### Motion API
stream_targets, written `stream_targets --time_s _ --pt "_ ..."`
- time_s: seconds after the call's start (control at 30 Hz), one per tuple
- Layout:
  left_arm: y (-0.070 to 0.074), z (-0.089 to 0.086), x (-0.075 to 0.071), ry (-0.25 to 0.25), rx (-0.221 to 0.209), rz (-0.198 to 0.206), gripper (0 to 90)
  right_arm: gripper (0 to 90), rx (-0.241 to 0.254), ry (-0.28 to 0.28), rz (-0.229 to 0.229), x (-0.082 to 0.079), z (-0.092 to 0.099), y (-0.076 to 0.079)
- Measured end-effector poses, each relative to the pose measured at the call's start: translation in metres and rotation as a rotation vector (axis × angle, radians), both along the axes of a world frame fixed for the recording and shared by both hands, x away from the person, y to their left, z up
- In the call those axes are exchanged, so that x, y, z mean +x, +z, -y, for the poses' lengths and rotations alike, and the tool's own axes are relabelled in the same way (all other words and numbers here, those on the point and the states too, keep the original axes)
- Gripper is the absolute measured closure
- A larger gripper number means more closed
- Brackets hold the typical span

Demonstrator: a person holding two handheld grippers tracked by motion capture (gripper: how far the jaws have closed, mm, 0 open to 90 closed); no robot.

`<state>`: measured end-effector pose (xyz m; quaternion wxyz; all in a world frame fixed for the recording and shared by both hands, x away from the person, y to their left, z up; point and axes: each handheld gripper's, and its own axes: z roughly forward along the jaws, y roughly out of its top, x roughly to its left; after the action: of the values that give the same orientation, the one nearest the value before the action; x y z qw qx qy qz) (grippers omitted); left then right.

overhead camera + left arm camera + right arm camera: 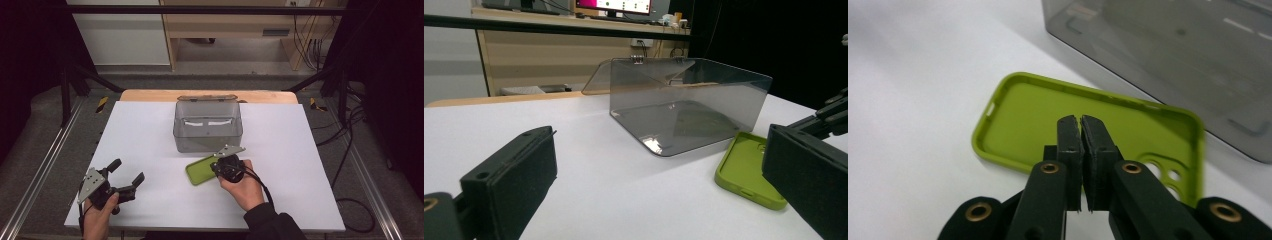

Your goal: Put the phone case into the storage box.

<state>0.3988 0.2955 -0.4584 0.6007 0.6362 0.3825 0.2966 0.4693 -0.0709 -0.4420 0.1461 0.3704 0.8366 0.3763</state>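
Your right tongs (1080, 122), pressed together on nothing, hover over the green phone case (1048, 115), lying open side up on the worktop (150, 130) just before the clear box (207, 125), long axis crosswise to them. Your left tongs (127, 172), spread, sit well apart.

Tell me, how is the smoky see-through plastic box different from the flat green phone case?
The smoky see-through plastic box stands tall with walls; the flat green phone case lies low on the table. The box is grey and you can see through it; the case is solid lime green. The box has a hinged lid folded back; the case has camera holes and no lid. Both are open on top and rest on the white table.
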Motion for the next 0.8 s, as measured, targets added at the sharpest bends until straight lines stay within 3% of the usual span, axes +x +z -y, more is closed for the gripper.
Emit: stream_targets --time_s 0.17,0.5,0.7,0.8 --pt "0.000 0.002 0.001 -0.005 0.006 -0.002 1.3 90.0 0.025 0.022 -0.011 0.000 -0.017 -0.010" --pt "0.000 0.001 0.001 -0.018 0.000 0.005 1.7 90.0 0.008 0.091 -0.053 -0.003 -0.051 -0.031" --pt "0.001 0.001 0.001 -0.017 0.007 0.011 1.7 90.0 0.015 0.114 -0.064 -0.006 -0.058 -0.034" --pt "0.000 0.001 0.001 -0.016 0.011 0.006 1.7 90.0 0.009 0.152 -0.081 -0.011 -0.060 -0.033"
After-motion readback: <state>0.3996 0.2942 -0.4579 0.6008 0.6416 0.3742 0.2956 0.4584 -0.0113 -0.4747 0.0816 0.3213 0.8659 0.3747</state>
